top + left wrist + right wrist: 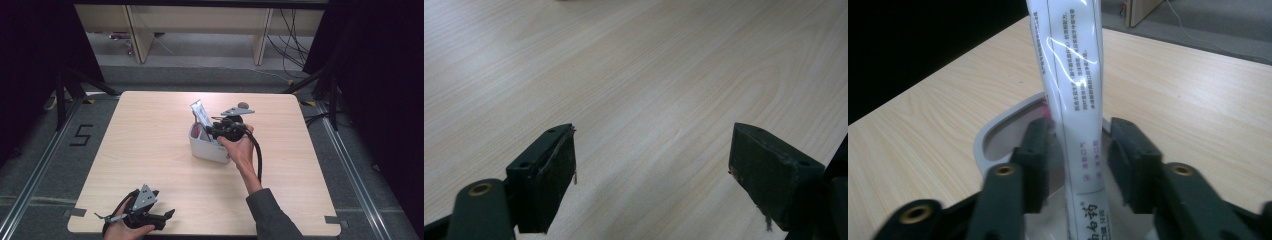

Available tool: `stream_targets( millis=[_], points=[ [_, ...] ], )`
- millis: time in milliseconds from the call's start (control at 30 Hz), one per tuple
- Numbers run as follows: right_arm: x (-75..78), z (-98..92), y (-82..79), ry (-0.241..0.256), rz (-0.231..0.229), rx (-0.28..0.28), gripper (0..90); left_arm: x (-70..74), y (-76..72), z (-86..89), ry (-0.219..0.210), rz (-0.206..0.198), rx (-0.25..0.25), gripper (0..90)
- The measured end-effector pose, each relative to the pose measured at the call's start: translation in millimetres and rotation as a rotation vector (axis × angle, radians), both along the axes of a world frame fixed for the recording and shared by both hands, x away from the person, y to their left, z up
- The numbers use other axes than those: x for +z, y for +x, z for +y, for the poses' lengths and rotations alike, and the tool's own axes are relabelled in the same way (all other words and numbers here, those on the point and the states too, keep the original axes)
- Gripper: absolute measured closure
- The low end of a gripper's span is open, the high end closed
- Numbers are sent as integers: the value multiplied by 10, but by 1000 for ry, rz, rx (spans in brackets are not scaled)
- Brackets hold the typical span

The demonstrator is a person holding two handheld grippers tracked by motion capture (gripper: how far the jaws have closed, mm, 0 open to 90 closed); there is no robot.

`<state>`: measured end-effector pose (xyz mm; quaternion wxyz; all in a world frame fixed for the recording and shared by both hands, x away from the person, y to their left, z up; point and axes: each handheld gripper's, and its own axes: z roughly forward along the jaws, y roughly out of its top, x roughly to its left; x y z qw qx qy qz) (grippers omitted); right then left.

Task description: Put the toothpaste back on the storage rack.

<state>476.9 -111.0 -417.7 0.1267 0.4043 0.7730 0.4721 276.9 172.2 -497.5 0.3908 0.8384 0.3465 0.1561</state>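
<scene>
The right gripper [1078,150] reaches into the white holder [993,132] with its jaws a little apart on either side of the upright tube [1073,75], not quite pinching it. Placing the tube looks like the step in hand; next comes lifting straight out. The left gripper [651,165] idles wide open over the bare table [649,65]

Light wood table [150,150]; grey floor [45,165]; wooden shelving [145,30] behind; black curtains [380,75].

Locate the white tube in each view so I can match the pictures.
High view: the white tube stands tilted in the white holder, mid-table.
Left gripper view: not in it.
Right gripper view: the tube rises at centre between the right gripper fingers.
Shared landmark: the holder's rim.
</scene>
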Motion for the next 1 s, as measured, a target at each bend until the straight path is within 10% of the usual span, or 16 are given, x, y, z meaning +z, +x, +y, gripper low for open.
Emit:
stream_targets(
  millis=[1000],
  points=[
    [188, -574, -332, 51, -21, -15, 419, -6, 12, 7, 2, 0, 1, 185]
  ],
)
